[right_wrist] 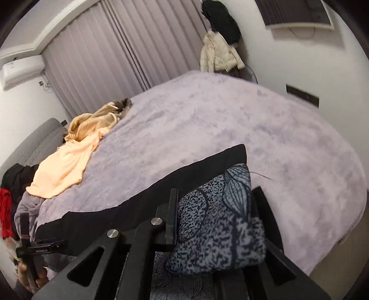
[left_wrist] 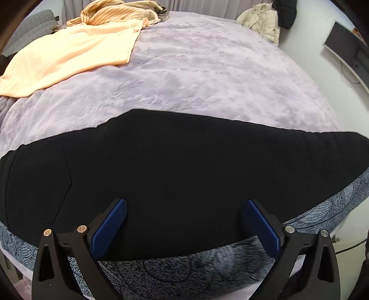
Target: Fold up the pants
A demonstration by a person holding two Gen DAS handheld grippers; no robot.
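Black pants (left_wrist: pixel 184 161) lie stretched across the near part of the lilac bed cover (left_wrist: pixel 207 80), a pocket seam at their left end. My left gripper (left_wrist: pixel 184 207) hovers over their near edge, its blue pads (left_wrist: pixel 110 228) wide apart and nothing between them. In the right wrist view the pants (right_wrist: pixel 115 219) run leftwards from my right gripper (right_wrist: pixel 216 200), whose fingers press on a bunched fold of blue-grey patterned fabric (right_wrist: pixel 219 219) next to the pants' end. Whether that fabric belongs to the pants I cannot tell. The same fabric (left_wrist: pixel 184 272) shows under the pants' near edge.
A peach garment (left_wrist: pixel 69 57) and a striped one (left_wrist: pixel 115 11) lie at the bed's far left. A cream jacket (right_wrist: pixel 216 53) hangs by the far wall. Red cloth (right_wrist: pixel 5 212) sits at the left edge. A hand (right_wrist: pixel 30 277) holds the other gripper at lower left.
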